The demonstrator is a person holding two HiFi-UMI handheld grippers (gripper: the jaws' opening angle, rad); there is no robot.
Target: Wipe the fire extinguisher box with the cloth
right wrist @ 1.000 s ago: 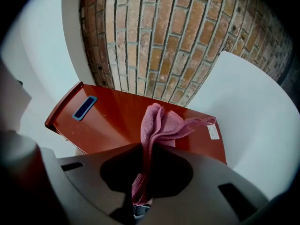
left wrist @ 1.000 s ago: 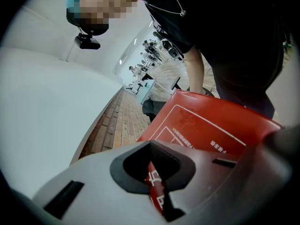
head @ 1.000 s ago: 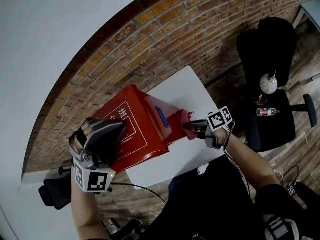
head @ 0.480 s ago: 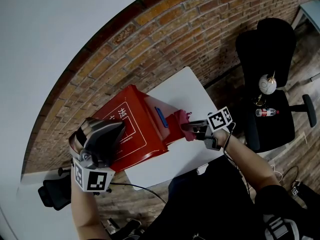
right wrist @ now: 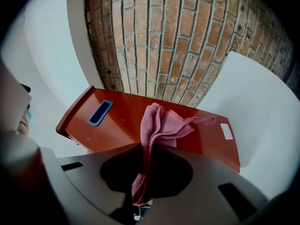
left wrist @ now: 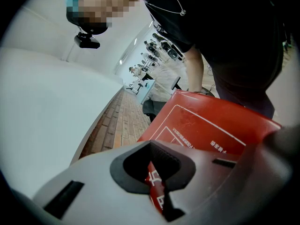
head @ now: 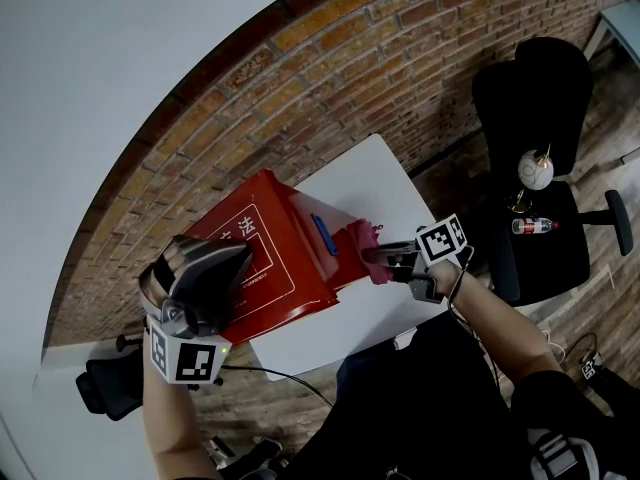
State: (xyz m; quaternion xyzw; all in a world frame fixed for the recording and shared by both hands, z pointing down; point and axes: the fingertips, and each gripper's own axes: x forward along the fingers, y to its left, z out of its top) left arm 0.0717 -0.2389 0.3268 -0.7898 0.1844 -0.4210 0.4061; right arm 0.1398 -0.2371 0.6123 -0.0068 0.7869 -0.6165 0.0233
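Right gripper (right wrist: 140, 191) pinching pink cloth (right wrist: 159, 125) between closed jaws, cloth's free end pressing against red fire extinguisher box (head: 270, 258) side, left gripper (left wrist: 157, 186) clamping box's edge, box lying lengthwise across right gripper view, tilting on white table (head: 370, 178).

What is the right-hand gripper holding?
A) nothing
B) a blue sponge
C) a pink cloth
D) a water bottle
C: the right gripper is shut on a pink cloth, whose free end lies against the red box.
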